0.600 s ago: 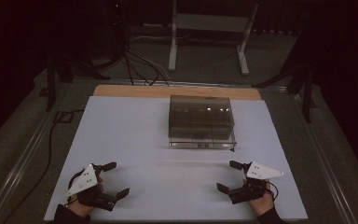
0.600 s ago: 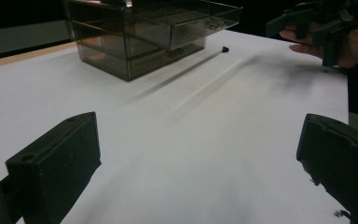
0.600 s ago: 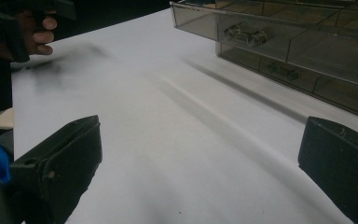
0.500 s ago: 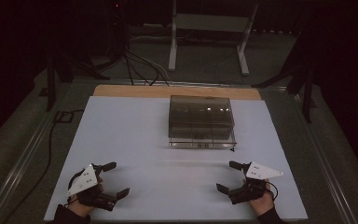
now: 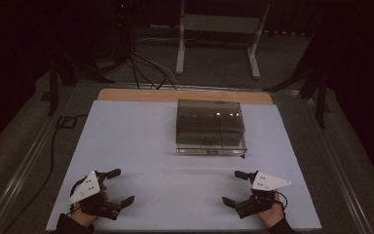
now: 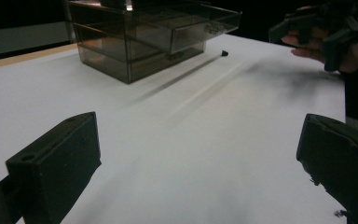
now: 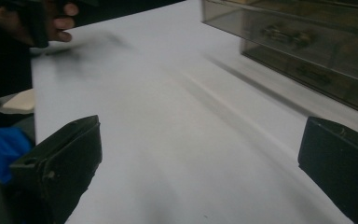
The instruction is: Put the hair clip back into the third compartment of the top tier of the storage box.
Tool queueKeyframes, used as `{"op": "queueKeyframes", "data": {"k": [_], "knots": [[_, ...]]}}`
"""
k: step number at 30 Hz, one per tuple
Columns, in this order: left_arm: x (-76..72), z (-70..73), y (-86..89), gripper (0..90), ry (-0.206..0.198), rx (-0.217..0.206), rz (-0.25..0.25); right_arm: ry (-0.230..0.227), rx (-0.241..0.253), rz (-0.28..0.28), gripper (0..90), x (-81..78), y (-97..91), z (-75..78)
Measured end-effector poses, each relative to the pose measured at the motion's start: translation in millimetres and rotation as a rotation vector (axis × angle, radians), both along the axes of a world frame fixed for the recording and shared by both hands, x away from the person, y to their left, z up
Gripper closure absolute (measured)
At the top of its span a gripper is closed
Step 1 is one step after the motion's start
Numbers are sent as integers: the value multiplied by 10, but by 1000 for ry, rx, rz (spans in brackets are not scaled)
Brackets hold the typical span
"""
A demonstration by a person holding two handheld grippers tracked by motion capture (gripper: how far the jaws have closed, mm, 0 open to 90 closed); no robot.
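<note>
Drawer box (image 5: pixel 210 127), a smoky see-through cabinet, sits toward the far middle of the white surface (image 5: pixel 141 146), well apart from both claws. Nearest the person, the left claw (image 5: pixel 118 186) rests low at the near left corner, close to the surface's near edge, its jaws spread wide with nothing between them. The right claw (image 5: pixel 234 187) mirrors it at the near right, close to the near edge and the right edge, likewise released and empty. Between the two claws and on toward the box lies a broad stretch of bare white surface, open room on every side. In the left claw view the box (image 6: pixel 144 37) stands beyond the jaws with its lower drawer (image 6: pixel 200 29) pulled partly out toward the person; a tiny dark bit (image 6: pixel 223 53) lies on the surface just beside that drawer's corner. In the right claw view the box (image 7: pixel 307 42) shows small dark things inside its drawers. Against the earlier frames nothing has moved: both hands and the box sit where they were. The box's long axis runs left to right across the surface, drawer fronts facing the person. Beyond the far edge shows a strip of wood (image 5: pixel 141 95).
</note>
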State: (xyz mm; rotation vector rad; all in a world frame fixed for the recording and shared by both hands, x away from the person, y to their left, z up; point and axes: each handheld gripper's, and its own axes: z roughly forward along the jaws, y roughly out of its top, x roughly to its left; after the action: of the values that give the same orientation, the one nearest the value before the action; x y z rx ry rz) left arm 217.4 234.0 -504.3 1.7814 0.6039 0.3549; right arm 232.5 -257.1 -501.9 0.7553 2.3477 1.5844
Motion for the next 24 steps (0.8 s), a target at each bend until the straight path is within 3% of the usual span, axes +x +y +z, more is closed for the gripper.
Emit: {"op": "queueKeyframes", "data": {"k": [12,24], "knots": [[3,2,-14,6,9,-9,-3,-38,40,30,0,-56,50,127],[-5,9,-5,6,-4,-16,0,-77,81,-37,0,-26,-83,216]]}}
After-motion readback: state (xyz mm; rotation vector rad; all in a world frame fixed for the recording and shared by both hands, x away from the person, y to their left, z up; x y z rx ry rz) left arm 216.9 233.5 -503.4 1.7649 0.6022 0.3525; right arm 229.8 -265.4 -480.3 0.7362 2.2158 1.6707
